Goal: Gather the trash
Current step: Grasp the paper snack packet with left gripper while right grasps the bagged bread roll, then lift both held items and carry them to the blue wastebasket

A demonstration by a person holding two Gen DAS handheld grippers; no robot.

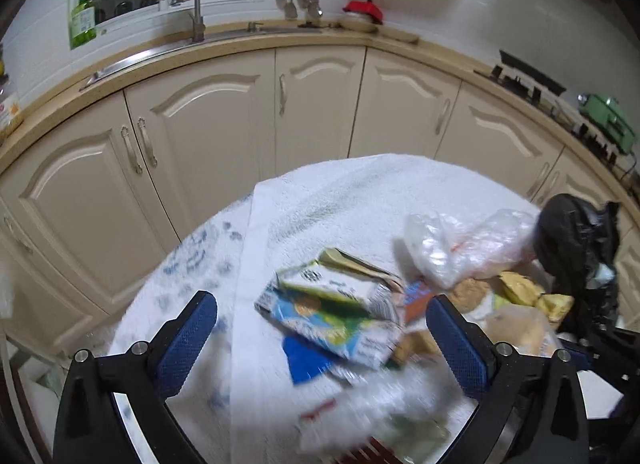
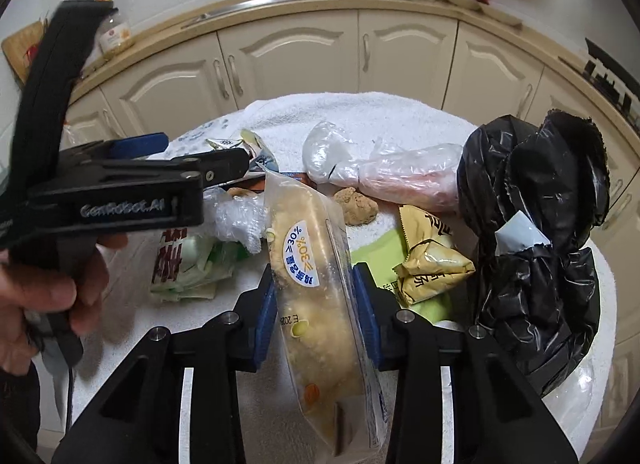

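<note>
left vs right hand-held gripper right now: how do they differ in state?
1. The left hand-held gripper stands wide open with nothing between its pads; the right hand-held gripper is closed on a clear snack packet.
2. The left one hovers above a flattened carton, touching no trash; the right one's blue pads press both sides of its packet.
Shared: both have blue pads on black fingers and point down at the towel-covered table.

My right gripper (image 2: 316, 304) has matt black plastic arms and dimpled blue rubbery pads (image 2: 266, 316) pressed on a glossy clear plastic food pouch (image 2: 312, 284). Under it lies a white terry towel (image 2: 360, 107), rough and looped. Right of the pouch, a crinkled black bin bag (image 2: 536, 232) shines; beside it a yellow foil-like wrapper (image 2: 432, 260). Behind the towel, cream cabinet doors (image 2: 288, 59) look satin-smooth.
</note>
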